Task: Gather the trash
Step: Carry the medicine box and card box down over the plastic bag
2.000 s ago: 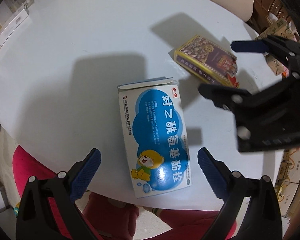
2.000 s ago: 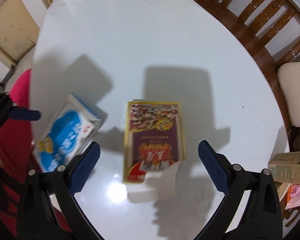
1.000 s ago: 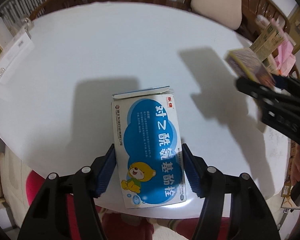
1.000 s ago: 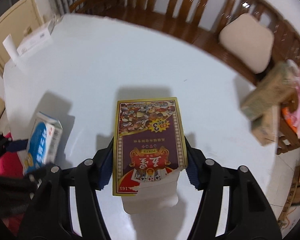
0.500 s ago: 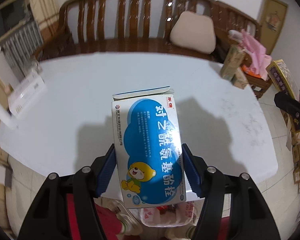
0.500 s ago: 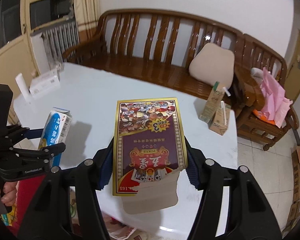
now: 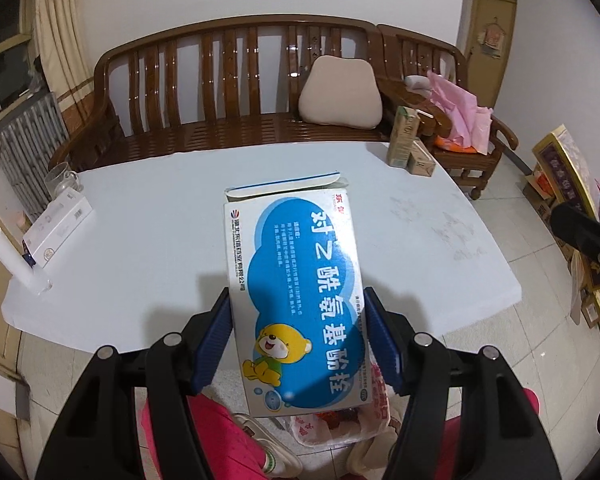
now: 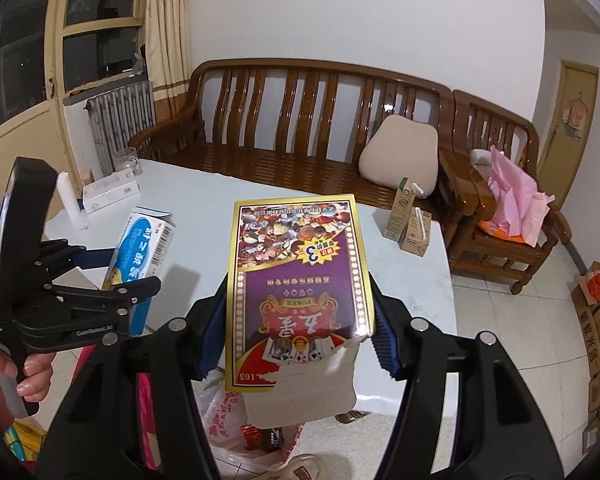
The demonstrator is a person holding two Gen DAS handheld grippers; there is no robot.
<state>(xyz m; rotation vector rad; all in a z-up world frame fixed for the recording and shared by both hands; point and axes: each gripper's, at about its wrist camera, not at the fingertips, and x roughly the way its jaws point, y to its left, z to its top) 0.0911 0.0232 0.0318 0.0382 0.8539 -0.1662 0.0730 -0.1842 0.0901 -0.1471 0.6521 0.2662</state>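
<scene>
The left hand-held gripper is clamped on the blue medicine box, and the right hand-held gripper is clamped on the poker card box. Both boxes are held clear above the desk, over a plastic bag on the floor, probably for dropping in.

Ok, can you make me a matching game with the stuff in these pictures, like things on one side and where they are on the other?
Things:
1. blue bear box
2. poker card box
3. two drink cartons
4. pink bag

Places:
A. standing on the white table's far corner
B. on the wooden chair
C. held in the left gripper
D. held in the right gripper

Pairs: 1-C, 2-D, 3-A, 4-B
</scene>
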